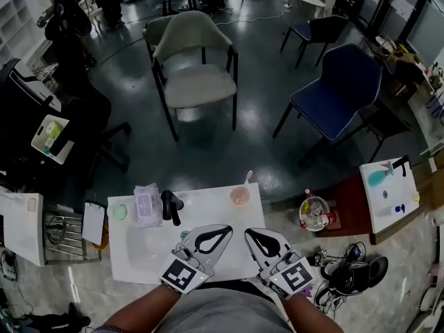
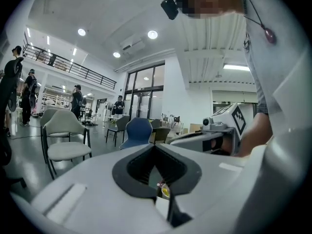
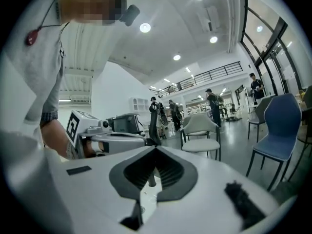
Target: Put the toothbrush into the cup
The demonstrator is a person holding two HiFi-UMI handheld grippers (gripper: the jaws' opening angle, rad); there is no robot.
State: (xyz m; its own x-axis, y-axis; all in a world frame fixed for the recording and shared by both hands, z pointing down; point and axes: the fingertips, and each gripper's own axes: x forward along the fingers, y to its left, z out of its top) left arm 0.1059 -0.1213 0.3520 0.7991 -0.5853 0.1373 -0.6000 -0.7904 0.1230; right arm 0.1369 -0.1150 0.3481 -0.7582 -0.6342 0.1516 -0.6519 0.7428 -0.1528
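A clipboard [image 1: 92,222] hangs off the left edge of the white table [image 1: 208,203]. On the table's far left corner lies a small round green thing [image 1: 118,211], with a pale soft packet [image 1: 146,204] just beside it and a black object [image 1: 171,207] next to that; what the black object is cannot be told. The left gripper [image 1: 223,232] hovers above the table's near edge. Its own view shows the left gripper's [image 2: 155,146] jaws brought together at the tips with nothing between them. Near the table's far right corner stands the pinkish cup [image 1: 239,197], and the toothbrush [image 1: 248,177] is a thin pale stick rising from its rim and leaning toward the far edge. It appears to stand in the cup, well apart from both grippers. The right gripper [image 1: 251,234] hovers over the near edge just beside the left one, and in its own view the right gripper's [image 3: 156,149] jaws likewise meet at the tips, empty.
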